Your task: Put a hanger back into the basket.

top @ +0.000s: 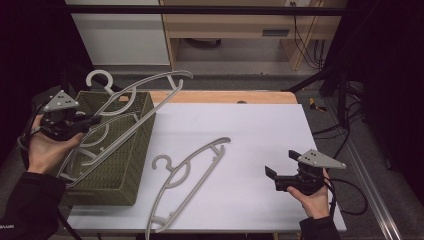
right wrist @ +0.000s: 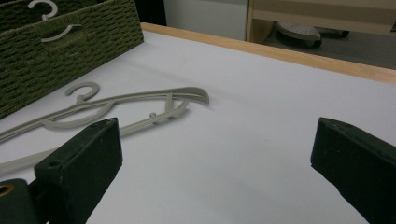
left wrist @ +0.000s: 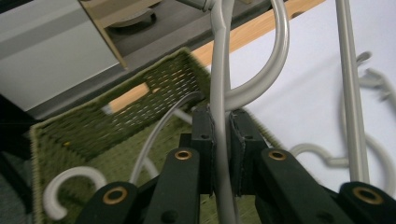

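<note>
High view: grey hanger [top: 142,95] is pinched in the left gripper [top: 75,122], tilted up over the green woven basket [top: 131,165], its far end sticking out past the basket's far rim toward the table's back edge. Left gripper view confirms it: pads pressed together on the hanger's thin bar [left wrist: 218,116], bar running straight up between the jaws, curved part of the same hanger looping off to the right. More grey hangers lie inside the basket [left wrist: 79,135] under the held one; a hook end [left wrist: 70,186] shows at lower left.

Second loose hanger [top: 187,175] lies flat on the white table [top: 260,130], just right of the basket, its lower end reaching the near edge. Right gripper view has it [right wrist: 126,109] lying ahead of the jaws, basket [right wrist: 60,51] beyond it.

Right gripper [top: 280,170] sits low over the table at the right side, well apart from both hangers. Jaws spread wide, nothing between them, bare table surface in the gap.

Wooden edge strip [top: 225,96] runs along the far side of the table.
</note>
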### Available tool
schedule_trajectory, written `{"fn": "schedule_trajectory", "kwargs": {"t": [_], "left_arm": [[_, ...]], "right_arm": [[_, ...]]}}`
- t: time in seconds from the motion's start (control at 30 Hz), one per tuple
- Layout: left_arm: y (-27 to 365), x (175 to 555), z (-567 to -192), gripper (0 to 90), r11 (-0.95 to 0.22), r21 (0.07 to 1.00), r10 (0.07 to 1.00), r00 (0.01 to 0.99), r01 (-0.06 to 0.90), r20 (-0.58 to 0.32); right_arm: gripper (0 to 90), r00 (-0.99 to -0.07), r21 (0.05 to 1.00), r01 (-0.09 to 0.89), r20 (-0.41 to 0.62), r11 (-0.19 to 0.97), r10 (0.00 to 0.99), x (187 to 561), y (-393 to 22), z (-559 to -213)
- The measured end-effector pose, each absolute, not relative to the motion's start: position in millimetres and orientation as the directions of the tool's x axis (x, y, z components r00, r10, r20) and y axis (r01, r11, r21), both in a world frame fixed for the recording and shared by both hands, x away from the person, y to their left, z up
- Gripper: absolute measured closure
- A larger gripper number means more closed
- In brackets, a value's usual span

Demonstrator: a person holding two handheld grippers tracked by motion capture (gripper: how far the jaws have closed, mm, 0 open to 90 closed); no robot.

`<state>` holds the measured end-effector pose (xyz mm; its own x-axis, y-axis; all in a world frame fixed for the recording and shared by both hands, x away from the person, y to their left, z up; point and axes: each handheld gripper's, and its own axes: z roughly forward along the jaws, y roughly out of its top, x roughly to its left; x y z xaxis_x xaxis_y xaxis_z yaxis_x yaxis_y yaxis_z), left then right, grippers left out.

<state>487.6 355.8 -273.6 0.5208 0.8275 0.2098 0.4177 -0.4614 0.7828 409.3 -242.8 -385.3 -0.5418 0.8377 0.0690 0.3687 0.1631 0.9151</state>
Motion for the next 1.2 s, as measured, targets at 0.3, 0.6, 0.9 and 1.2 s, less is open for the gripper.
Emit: {"fn": "schedule_trajectory", "kwargs": {"t": [0.3,0.6,0.9,1.2], "left_arm": [[385,488,-283,81.8,-0.460,0.782,0.840,0.493,0.421,0.229],[412,488,-292,81.8,-0.468,0.767,0.852,0.455,0.438,0.260],[431,491,-307,81.8,-0.486,0.747,0.853,0.434,0.454,0.291],[445,490,-319,81.8,-0.478,0.728,0.866,0.404,0.492,0.295]], "right_arm": [[2.4,-0.542,0.914,0.371,0.067,0.167,0.838,411,-245,-386],[2.4,-0.546,0.914,0.371,0.073,0.163,0.834,410,-245,-386],[2.4,-0.540,0.914,0.373,0.072,0.162,0.839,411,-247,-386],[2.4,-0.539,0.913,0.376,0.078,0.157,0.839,412,-248,-386]]}}
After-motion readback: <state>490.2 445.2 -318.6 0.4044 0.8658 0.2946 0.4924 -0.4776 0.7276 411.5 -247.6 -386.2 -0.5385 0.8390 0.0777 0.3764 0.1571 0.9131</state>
